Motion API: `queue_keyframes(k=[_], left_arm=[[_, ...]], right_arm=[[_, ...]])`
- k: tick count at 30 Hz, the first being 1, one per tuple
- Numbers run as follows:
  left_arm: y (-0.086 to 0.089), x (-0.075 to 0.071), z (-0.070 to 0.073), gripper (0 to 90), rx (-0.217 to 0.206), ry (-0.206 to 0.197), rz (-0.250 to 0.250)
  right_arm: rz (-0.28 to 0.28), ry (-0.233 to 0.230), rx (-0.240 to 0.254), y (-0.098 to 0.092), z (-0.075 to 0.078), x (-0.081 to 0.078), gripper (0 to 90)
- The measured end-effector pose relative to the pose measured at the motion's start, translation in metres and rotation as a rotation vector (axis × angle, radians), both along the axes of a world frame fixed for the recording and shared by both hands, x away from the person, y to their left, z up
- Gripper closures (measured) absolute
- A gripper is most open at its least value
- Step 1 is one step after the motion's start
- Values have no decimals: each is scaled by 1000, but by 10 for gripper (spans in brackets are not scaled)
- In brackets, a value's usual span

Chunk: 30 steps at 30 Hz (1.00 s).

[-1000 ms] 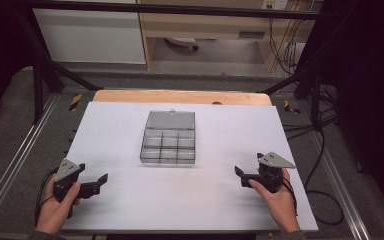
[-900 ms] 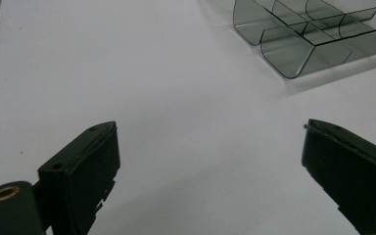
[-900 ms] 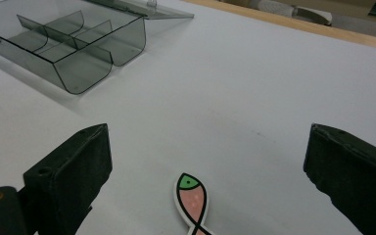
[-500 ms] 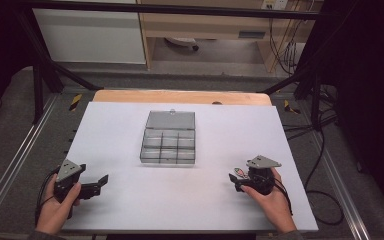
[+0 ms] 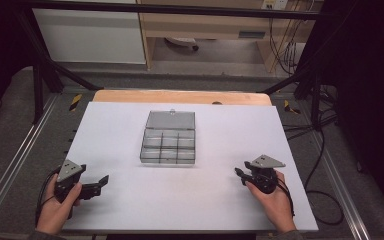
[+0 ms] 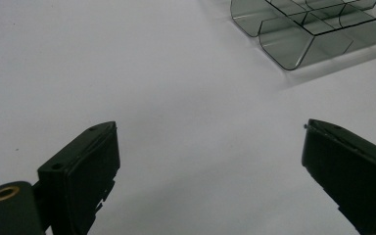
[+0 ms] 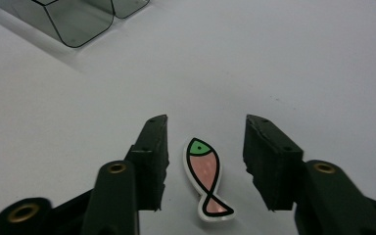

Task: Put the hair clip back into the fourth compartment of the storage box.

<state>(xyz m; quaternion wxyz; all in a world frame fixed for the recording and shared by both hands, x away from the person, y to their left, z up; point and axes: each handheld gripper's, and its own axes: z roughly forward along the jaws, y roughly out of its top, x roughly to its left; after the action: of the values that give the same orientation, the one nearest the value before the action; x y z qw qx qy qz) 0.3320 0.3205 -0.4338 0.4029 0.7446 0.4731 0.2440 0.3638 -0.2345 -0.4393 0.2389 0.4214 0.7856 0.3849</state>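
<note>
A small flat fish-shaped piece [image 7: 203, 177], pink with a green head and a white rim, lies on the white table top. My right gripper [image 7: 207, 131] is open and straddles it, one jaw on each side, with a gap between the fish and each jaw. From above, the right gripper [image 5: 241, 173] sits low at the table's near right. A clear plastic box [image 5: 169, 142] with several compartments and its lid raised stands in the middle. My left gripper [image 5: 101, 181] rests at the near left, its jaws wide open [image 6: 210, 134] over bare table. It points towards the box [image 6: 313, 29].
The white table top [image 5: 230, 130] has a wooden strip [image 5: 180, 96] along its far edge. Metal rails run along both sides, and cables hang off the right side [image 5: 320, 150]. Cabinets stand beyond the table.
My right gripper has moved a little to the left and lower over the table. The left gripper has stayed where it was.
</note>
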Motion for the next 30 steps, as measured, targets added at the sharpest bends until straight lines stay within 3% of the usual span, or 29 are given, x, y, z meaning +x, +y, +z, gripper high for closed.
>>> queue_keyframes(k=[8, 30], left_arm=[[0, 0, 0, 71, 4, 2, -4], [-1, 0, -2, 73, 13, 14, -17]], right_arm=[[31, 23, -23, 2, -3, 0, 715], [27, 58, -59, 4, -13, 9, 715]])
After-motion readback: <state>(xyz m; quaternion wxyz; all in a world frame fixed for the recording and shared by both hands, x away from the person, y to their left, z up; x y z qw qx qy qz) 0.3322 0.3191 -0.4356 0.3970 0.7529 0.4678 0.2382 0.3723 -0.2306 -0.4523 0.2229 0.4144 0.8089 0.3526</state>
